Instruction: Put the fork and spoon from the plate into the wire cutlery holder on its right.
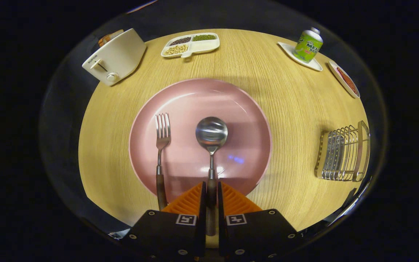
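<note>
- Two orange fingers [191,203] of the tool [211,198] squeeze in on the spoon [211,145], clamped on its dark handle with barely a sliver of gap either side.
- Spoon's bowl sits near the middle of the pink plate [246,120], handle running back off the plate's near rim into the tool.
- Fork [161,153] lies on the plate too, just left of the spoon and parallel to it, tines pointing away, handle hanging over the near rim onto the counter [289,109].
- Wire cutlery holder [344,153] stands right of the plate, well apart from it.
- Beyond the plate: a white toaster [115,58] off to the left, a divided snack tray [191,44] straight past it, a green can [308,45] on a white coaster to the right.
</note>
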The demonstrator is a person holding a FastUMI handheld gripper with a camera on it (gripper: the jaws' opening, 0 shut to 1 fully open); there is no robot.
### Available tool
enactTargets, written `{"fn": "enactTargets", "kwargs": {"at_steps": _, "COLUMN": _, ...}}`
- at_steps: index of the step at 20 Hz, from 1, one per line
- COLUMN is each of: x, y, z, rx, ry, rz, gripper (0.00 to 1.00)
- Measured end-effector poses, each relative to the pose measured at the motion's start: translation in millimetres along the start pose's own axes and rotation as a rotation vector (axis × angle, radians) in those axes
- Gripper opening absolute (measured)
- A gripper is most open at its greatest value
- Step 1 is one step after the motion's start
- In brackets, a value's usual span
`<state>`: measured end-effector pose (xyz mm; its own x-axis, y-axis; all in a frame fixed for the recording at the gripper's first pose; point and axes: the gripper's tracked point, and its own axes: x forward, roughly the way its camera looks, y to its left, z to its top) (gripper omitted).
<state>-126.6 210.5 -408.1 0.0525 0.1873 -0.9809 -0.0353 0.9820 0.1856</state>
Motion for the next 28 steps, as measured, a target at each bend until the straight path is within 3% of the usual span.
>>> {"fn": "enactTargets", "kwargs": {"at_steps": 6, "x": -0.8, "y": -1.1, "z": 1.3, "rx": -0.002, "ry": -0.007, "rz": 0.015, "gripper": 0.06}}
{"fn": "enactTargets", "kwargs": {"at_steps": 15, "x": -46.2, "y": -15.4, "z": 30.8, "rx": 0.046, "ry": -0.171, "rz": 0.078, "gripper": 0.06}}
{"fn": "enactTargets", "kwargs": {"at_steps": 21, "x": -92.3, "y": -44.3, "z": 42.6, "rx": 0.061, "ry": -0.277, "rz": 0.065, "gripper": 0.05}}
{"fn": "enactTargets", "kwargs": {"at_steps": 28, "x": -136.9, "y": -120.5, "z": 30.1, "rx": 0.148, "ry": -0.328, "rz": -0.016, "gripper": 0.05}}
